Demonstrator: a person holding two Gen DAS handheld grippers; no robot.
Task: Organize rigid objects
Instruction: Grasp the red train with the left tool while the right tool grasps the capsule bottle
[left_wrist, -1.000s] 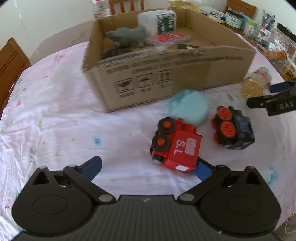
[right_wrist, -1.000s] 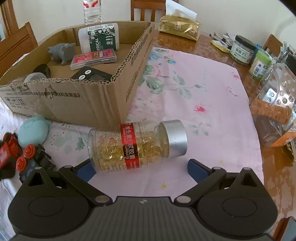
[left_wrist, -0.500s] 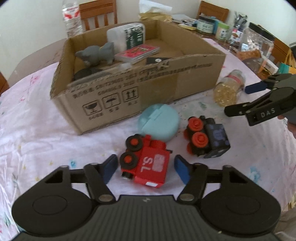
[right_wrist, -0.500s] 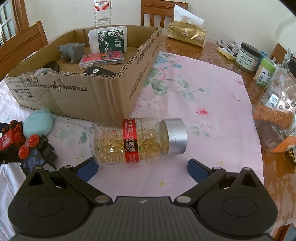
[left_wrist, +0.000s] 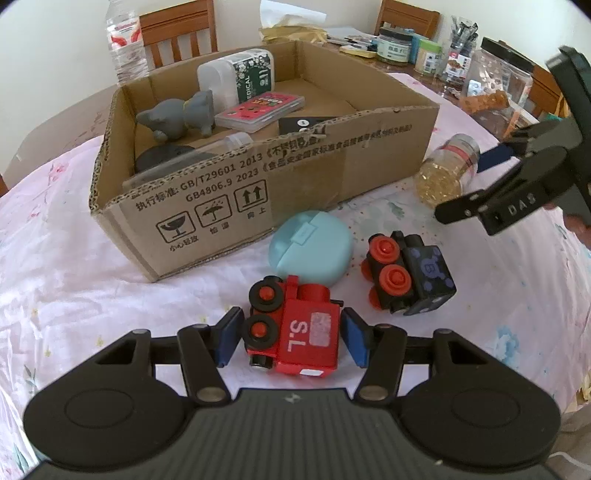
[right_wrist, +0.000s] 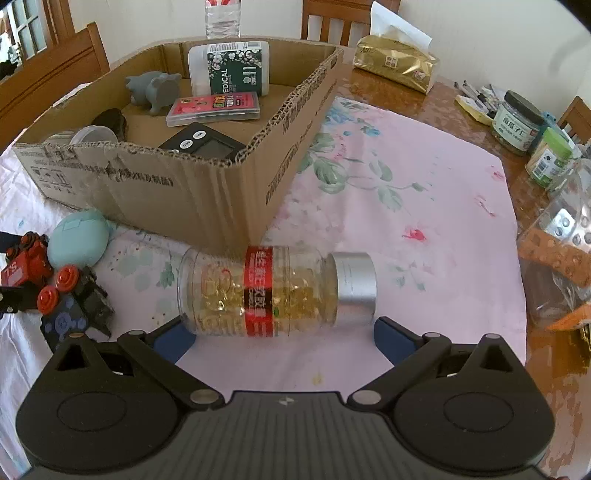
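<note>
Red toy train (left_wrist: 295, 334), lying on its side on the pink cloth (left_wrist: 66, 288), sat between the blue pads of my left tongs (left_wrist: 290, 338). Those jaws had just been closing on it, and the pads now stood right against its two ends; I could not tell for sure whether they pressed it. Just beyond lay the teal round case (left_wrist: 310, 247) and, to its right, the black toy train (left_wrist: 406, 277), both apart from my pads. My right tongs (right_wrist: 275, 334) stood wide apart, straddling the capsule bottle (right_wrist: 273, 291) that lay on its side, neither pad touching it. Farther back stood the cardboard box (left_wrist: 295, 177), already holding a grey toy animal (left_wrist: 177, 116) and a white medical bottle (left_wrist: 236, 77).
</note>
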